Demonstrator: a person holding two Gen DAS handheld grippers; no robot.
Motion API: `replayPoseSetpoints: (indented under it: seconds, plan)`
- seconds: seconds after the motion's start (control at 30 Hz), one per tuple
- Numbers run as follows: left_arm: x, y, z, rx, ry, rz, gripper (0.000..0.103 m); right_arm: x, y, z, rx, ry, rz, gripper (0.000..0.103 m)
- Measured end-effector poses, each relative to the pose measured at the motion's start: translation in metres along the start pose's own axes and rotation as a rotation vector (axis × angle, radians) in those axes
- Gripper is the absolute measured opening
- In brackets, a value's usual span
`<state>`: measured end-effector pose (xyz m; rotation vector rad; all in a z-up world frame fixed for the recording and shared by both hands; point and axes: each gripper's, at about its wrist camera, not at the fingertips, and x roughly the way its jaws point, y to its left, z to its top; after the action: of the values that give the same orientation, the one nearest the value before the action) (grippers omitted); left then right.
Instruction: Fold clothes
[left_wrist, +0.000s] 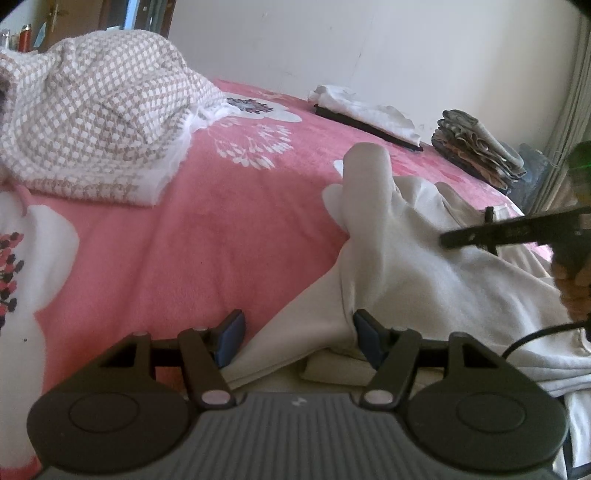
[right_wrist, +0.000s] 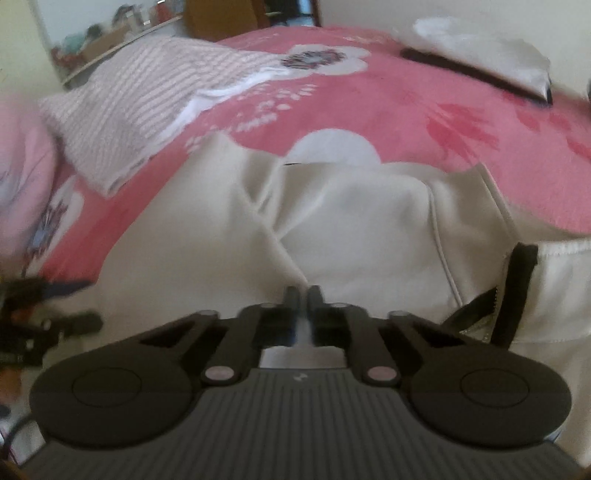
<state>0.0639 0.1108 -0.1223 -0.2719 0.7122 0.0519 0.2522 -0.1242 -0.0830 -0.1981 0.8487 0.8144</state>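
**Cream garment half-spread, fold barely begun**

Pink floral bedspread (left_wrist: 229, 229) fills both views. On it, largest first: one checked knit blanket (left_wrist: 92, 110), bunched at far left; one cream garment (right_wrist: 362, 229) w/ dark zip, lying rumpled at near edge, a sleeve or corner standing up, not yet squared. By the wall: one white folded piece (left_wrist: 365, 110) on a dark flat thing, plus one stack of folded clothes (left_wrist: 476, 147) — apparently done. So approx. one item in hand, rest judged finished.

Left gripper (left_wrist: 299, 336) jaws wide, cream fabric between them, pads not clearly pressing. Right gripper (right_wrist: 302, 295) jaws closed tight just over the garment; whether cloth is pinched can't be told.
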Motion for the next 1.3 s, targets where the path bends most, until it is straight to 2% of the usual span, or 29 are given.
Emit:
replayPoseSetpoints:
  seconds: [0.1,0.17,0.3,0.4,0.47,0.57,0.6,0.63,0.7,0.8,0.83,0.87,0.93,1.0,1.03,1.07,1.23,1.3]
  plan:
    - [0.0,-0.001,0.0,0.0,0.0,0.003,0.067,-0.026,0.011,-0.004,0.015,-0.114,-0.069,0.001]
    - [0.0,-0.001,0.001,-0.001,0.002,0.006,0.067,-0.033,0.016,-0.012,0.032,-0.153,-0.142,0.001]
    - [0.0,-0.003,0.001,0.002,0.004,0.014,0.068,-0.006,0.02,-0.032,0.047,-0.098,-0.243,0.001]
    - [0.0,-0.003,0.001,-0.003,0.004,0.014,0.068,0.012,0.028,-0.038,0.006,-0.082,-0.322,0.001]
    - [0.0,-0.003,0.001,-0.007,0.003,0.014,0.068,0.008,0.034,-0.031,-0.007,-0.09,-0.372,0.008]
    - [0.0,-0.003,0.001,-0.011,0.005,0.012,0.068,-0.022,0.043,-0.024,-0.011,-0.192,-0.418,0.01]
    - [0.001,-0.003,0.001,-0.011,0.006,0.012,0.068,-0.033,0.049,-0.022,-0.028,-0.241,-0.42,0.01]
    - [0.001,-0.003,0.002,-0.011,0.008,0.012,0.068,-0.041,0.057,-0.019,-0.056,-0.29,-0.381,0.011]
    - [0.001,-0.002,0.003,-0.015,0.013,0.011,0.068,-0.048,0.072,-0.014,-0.124,-0.357,-0.239,0.011]
    - [0.0,0.0,0.003,-0.027,0.023,0.009,0.068,-0.015,0.094,-0.008,-0.258,-0.28,-0.085,0.009]
    - [-0.001,0.001,0.004,-0.031,0.025,0.009,0.068,0.001,0.096,-0.006,-0.271,-0.238,-0.066,0.009]
    - [-0.001,0.001,0.004,-0.031,0.026,0.01,0.068,0.021,0.091,-0.003,-0.247,-0.196,-0.067,0.009]
    - [-0.003,0.001,0.003,-0.033,0.028,0.012,0.068,0.05,0.076,0.004,-0.155,-0.166,-0.064,0.007]
    - [-0.003,0.001,0.003,-0.031,0.031,0.014,0.068,0.063,0.058,0.012,-0.014,-0.178,-0.021,0.006]
    - [-0.004,0.001,0.004,-0.03,0.034,0.015,0.068,0.068,0.054,0.015,0.027,-0.181,-0.018,0.001]
    - [-0.004,0.001,0.004,-0.032,0.036,0.015,0.068,0.071,0.052,0.019,0.047,-0.18,-0.027,0.0]
    - [-0.006,0.003,0.005,-0.056,0.048,0.012,0.068,0.069,0.063,0.037,0.008,-0.129,-0.088,0.0]
    - [-0.008,0.003,0.006,-0.055,0.056,0.012,0.069,0.058,0.068,0.04,-0.021,-0.157,-0.107,0.0]
